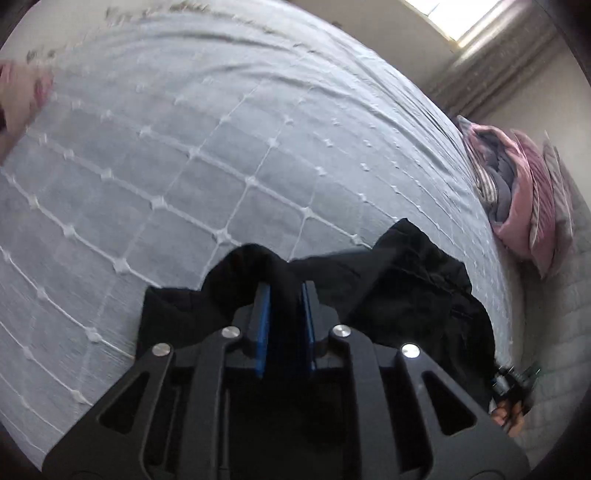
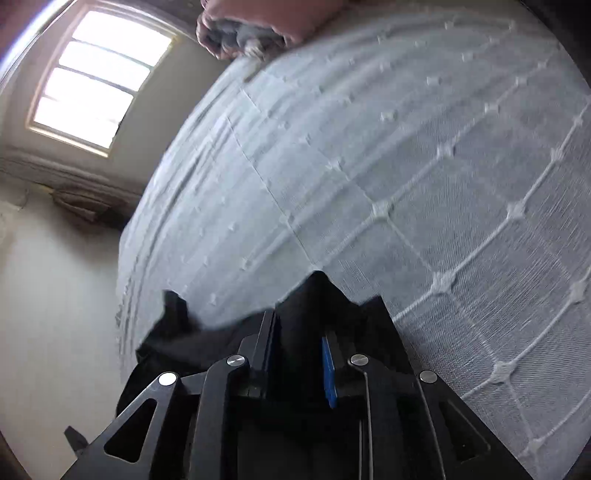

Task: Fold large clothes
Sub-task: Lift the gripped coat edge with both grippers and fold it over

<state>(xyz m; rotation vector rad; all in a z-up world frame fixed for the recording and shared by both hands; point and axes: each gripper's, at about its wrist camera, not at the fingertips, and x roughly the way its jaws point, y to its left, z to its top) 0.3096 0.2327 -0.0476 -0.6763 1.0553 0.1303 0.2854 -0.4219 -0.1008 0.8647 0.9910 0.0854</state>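
Along the near edge of the bed [image 1: 184, 155], I have the left tool [image 1: 284, 291] and right tool [image 2: 299, 325] each clamped on the black garment [image 1: 406, 273], which stretches crosswise between them, bed ahead.

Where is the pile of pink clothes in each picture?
Left wrist view: the pink clothes pile sits at the right edge, on the far side of the bed.
Right wrist view: the pile peeks in at the top centre, partly cut off.
Shared landmark: the bright window, top right in the left view, top left in the right view.
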